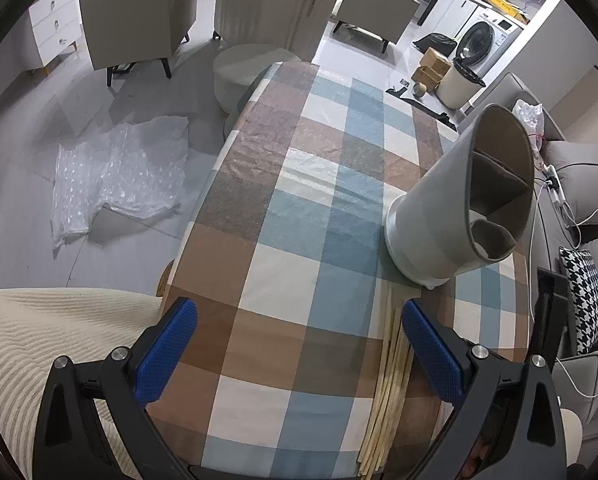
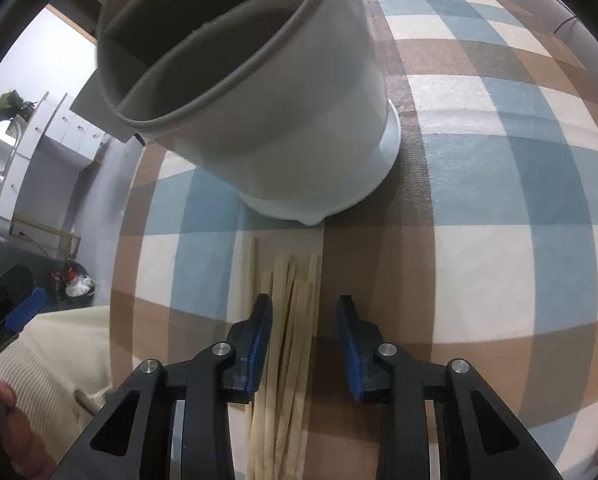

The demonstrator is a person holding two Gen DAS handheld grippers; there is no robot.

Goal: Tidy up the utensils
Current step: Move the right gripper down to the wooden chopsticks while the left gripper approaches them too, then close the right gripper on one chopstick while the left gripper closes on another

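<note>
Your right gripper (image 2: 303,344) sits low over the table (image 2: 499,184) with its blue-padded jaws released, partly spread, one on each side of the bundle of pale wooden chopsticks (image 2: 289,320). The sticks run lengthwise between the pads, nearer the left pad than the right; you cannot tell from this view whether either pad touches them. They lie flat on the checked blue, brown and cream tablecloth (image 2: 479,272), their far tips fanned slightly and stopping just short of the holder.

Just beyond those tips stands the grey cylindrical utensil holder with a white base (image 2: 299,120). It rests on the cloth, its open mouth towards the camera, and an inner divider wall shows inside.

Your left gripper (image 1: 299,344) is higher and farther back, jaws released wide with nothing between them. In its view the chopsticks (image 1: 387,392) lie just inside the right pad, near the table's right edge, and the utensil holder (image 1: 439,216) stands beyond them, its divided compartments visible.

Past the table (image 1: 307,128), on the grey floor to the left, lies a sheet of clear bubble wrap (image 1: 119,176). Farther off are beige upholstered armchairs (image 1: 139,16) and a white front-loading washing machine (image 1: 487,40).
</note>
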